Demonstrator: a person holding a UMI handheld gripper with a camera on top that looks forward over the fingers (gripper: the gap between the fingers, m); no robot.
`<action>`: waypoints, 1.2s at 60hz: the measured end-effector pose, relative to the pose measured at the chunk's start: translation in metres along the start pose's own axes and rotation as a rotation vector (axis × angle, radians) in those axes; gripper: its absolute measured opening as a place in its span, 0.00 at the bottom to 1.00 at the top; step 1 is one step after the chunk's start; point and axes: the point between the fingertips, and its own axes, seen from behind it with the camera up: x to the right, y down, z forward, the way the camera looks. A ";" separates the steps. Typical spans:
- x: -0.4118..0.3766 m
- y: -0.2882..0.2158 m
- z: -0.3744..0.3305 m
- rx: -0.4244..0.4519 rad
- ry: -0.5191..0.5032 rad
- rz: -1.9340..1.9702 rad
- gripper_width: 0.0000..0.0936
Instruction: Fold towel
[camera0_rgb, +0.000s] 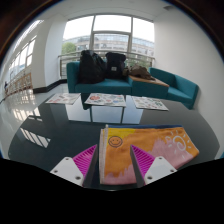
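A folded orange, yellow and pink towel (160, 148) with a smiley print lies on the dark glossy table (60, 125). My gripper (116, 165) is at the towel's near left part. That part fills the space between the two fingers with no gap at either side, and both pink pads (84, 160) press against it. The rest of the towel spreads to the right beyond the right finger (150, 165) and rests flat on the table.
Beyond the towel, several patterned place mats (104, 99) lie along the table's far side. A teal sofa (170, 85) with dark bags (95, 68) stands under large windows at the back.
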 end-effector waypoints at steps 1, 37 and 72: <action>0.000 -0.001 0.005 -0.003 0.001 -0.002 0.66; 0.041 -0.057 -0.004 0.014 -0.066 0.073 0.03; 0.333 -0.022 -0.008 -0.020 0.353 0.146 0.77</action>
